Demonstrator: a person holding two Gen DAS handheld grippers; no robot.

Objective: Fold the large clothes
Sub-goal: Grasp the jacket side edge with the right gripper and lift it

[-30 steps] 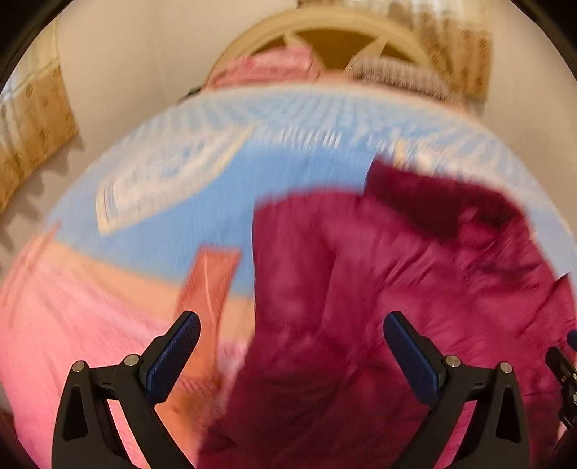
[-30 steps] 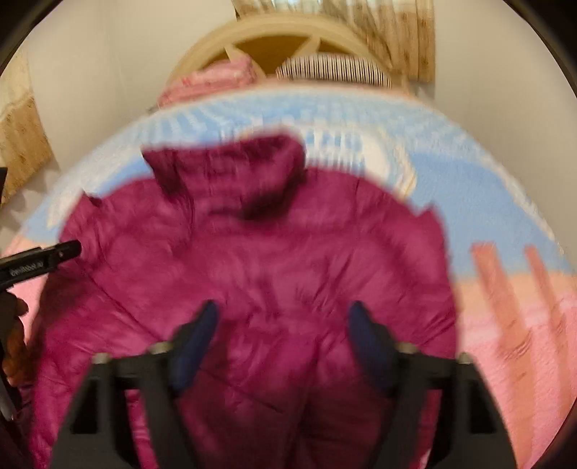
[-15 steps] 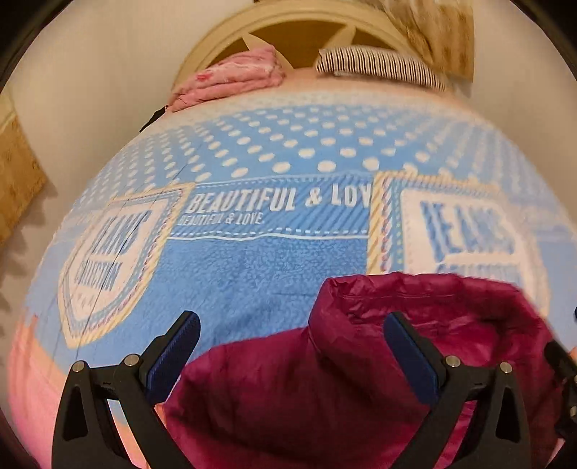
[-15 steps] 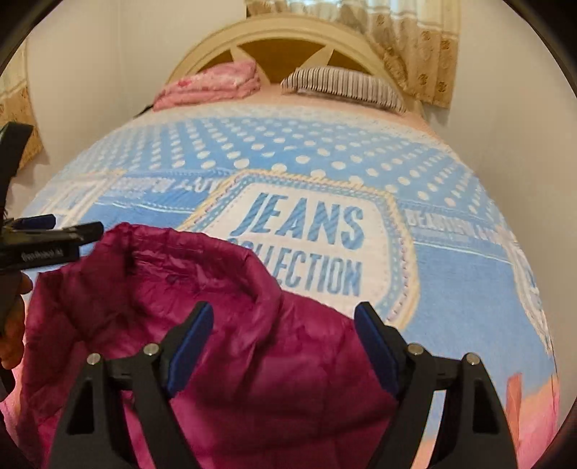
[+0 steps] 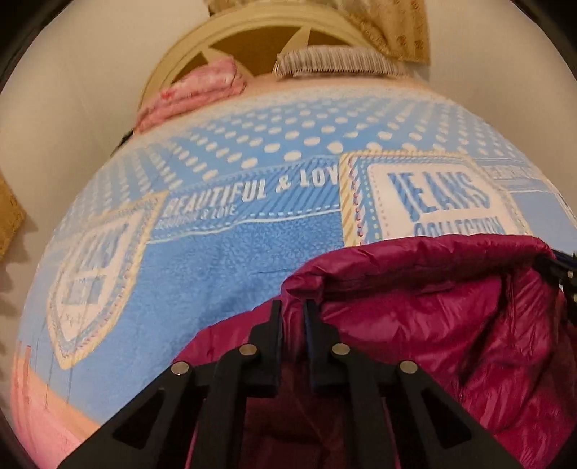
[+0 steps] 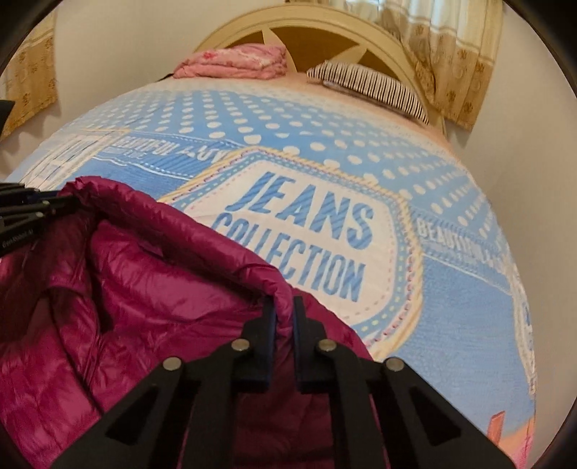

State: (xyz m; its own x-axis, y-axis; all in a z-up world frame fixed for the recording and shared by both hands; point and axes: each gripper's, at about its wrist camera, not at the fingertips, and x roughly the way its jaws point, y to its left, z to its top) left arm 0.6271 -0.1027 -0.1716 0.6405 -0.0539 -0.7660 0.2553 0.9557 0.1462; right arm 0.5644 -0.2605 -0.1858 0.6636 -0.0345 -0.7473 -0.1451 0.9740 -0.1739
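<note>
A magenta puffer jacket (image 5: 432,314) lies on the blue printed bedspread (image 5: 223,267), its raised hood or collar rim facing the headboard. My left gripper (image 5: 292,310) is closing its jaws on the rim's left end, and the pads pinch the fabric between them. In the right wrist view the same jacket (image 6: 144,288) fills the lower left. There my right gripper (image 6: 285,306) is closing on the rim's right end, with fabric squeezed between its pads. Each gripper's black tip shows at the edge of the other view: right gripper (image 5: 562,274), left gripper (image 6: 25,213).
A folded pink blanket (image 6: 234,61) and a striped pillow (image 6: 368,90) lie by the cream headboard (image 6: 324,25). Curtains (image 6: 454,61) hang behind the bed on the right. White walls flank the bed on both sides.
Both grippers went from wide open over the jacket to shut on its raised rim. Both views moved from the jacket's body up to its top edge.
</note>
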